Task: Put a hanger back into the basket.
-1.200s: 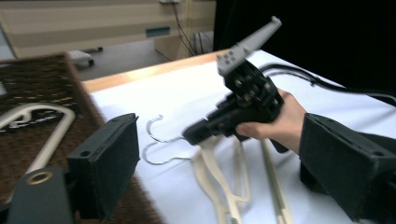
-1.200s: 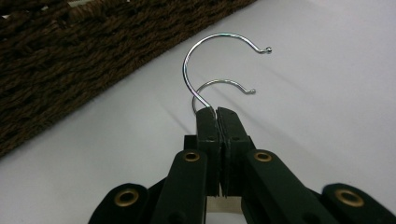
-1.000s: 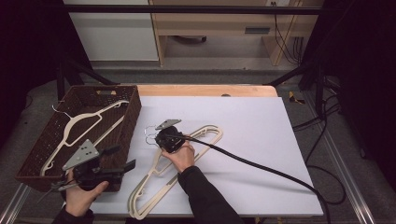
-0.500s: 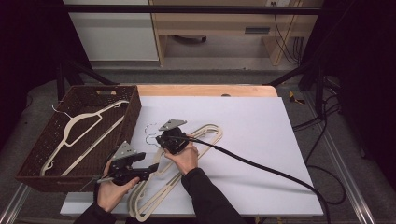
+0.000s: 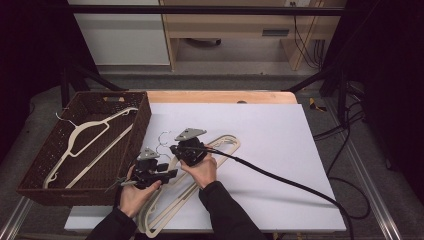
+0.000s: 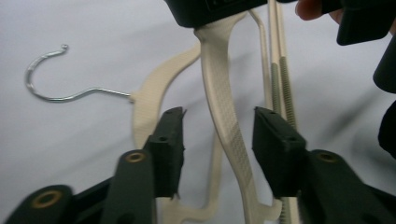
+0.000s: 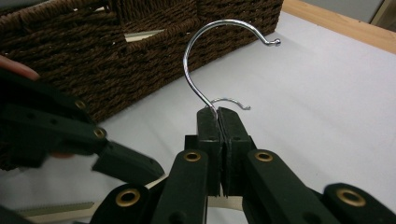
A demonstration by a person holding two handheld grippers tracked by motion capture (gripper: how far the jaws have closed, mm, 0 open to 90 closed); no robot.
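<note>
On the white surface (image 5: 280, 150), just beside the wicker basket (image 5: 142, 117), the top hanger (image 6: 224, 107) lies on another. The right tongs (image 7: 218, 119) pinch its hook (image 7: 205, 56); the left tongs (image 6: 217, 140) gape astride its arm. Close them squarely, then lift level.

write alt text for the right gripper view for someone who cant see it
The right gripper has its two black jaws shut on the base of a hanger's metal hook, which curves up above them. A dark wicker basket stands behind on the white table, a second hook lies just past the jaws, and the left gripper reaches in from the left.
</note>
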